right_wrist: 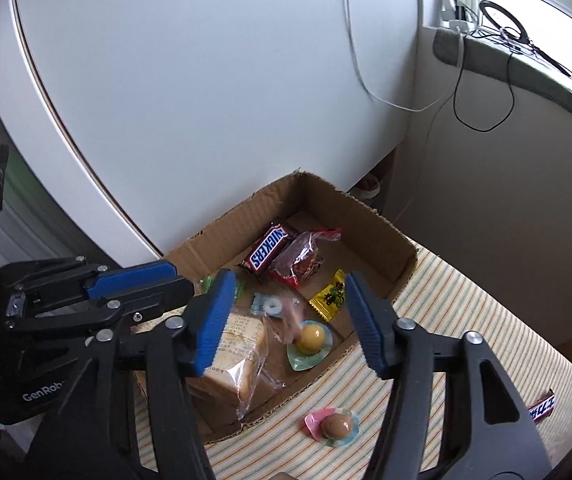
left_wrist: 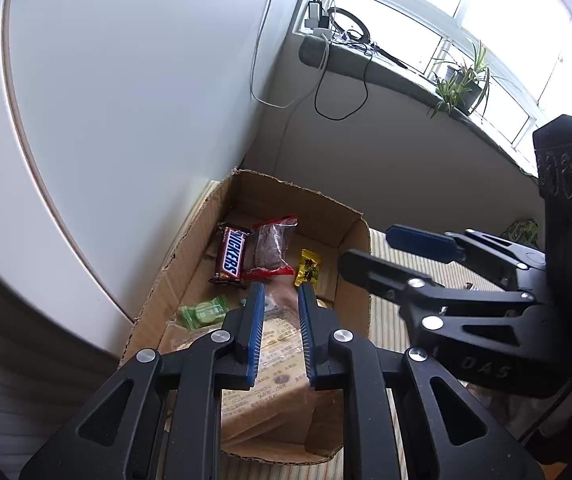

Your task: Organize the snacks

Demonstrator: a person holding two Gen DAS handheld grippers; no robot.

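An open cardboard box [left_wrist: 355,276] [right_wrist: 365,220] sits on a striped cloth [right_wrist: 445,320]. Inside lie a Snickers bar [left_wrist: 232,256] [right_wrist: 268,250], a clear red-edged packet with a brown cake [left_wrist: 270,250] [right_wrist: 299,260], a yellow candy [left_wrist: 307,270] [right_wrist: 329,296], a green candy [left_wrist: 204,312], a wrapped bread loaf [left_wrist: 274,360] [right_wrist: 234,364] and a yellow egg in a small tray [right_wrist: 311,338]. My left gripper [left_wrist: 280,288] [right_wrist: 182,278] hovers shut over the bread. My right gripper [right_wrist: 289,278] [left_wrist: 365,250] is open above the box, nothing between its pads.
On the cloth outside the box lie a brown egg in a pink tray [right_wrist: 333,426] and a second Snickers bar [right_wrist: 541,408]. A green patterned packet [left_wrist: 521,230] lies farther back. A white cabinet [right_wrist: 206,80] stands behind the box; cables hang from the windowsill [left_wrist: 385,68].
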